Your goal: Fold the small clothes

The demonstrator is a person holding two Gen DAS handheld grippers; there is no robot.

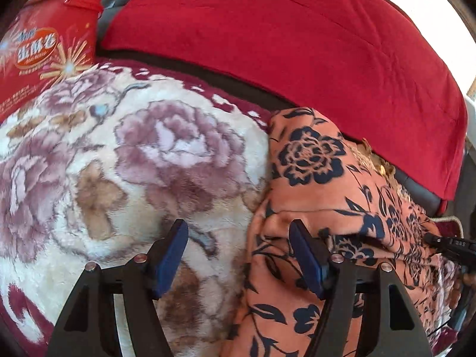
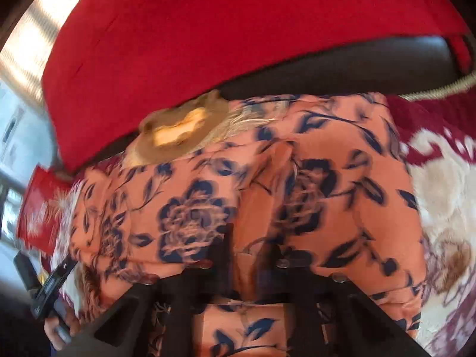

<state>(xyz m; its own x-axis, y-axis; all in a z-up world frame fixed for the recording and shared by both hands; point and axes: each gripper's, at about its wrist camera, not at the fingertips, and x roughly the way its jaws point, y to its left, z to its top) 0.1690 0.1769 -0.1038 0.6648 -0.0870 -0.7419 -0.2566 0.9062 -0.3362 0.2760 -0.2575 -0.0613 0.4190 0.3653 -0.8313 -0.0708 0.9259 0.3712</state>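
R view blurred; R gripper looks pinched on garment, not sure. L gripper wide open, empty, straddling garment edge on blanket.

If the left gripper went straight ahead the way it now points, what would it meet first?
Probably the floral plush blanket: the open left gripper points at it, beside the orange garment's left edge. Depth is unclear.

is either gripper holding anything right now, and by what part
The left gripper is open and holds nothing. The right gripper looks shut on a raised fold of the orange garment, though blur hides the exact grip.
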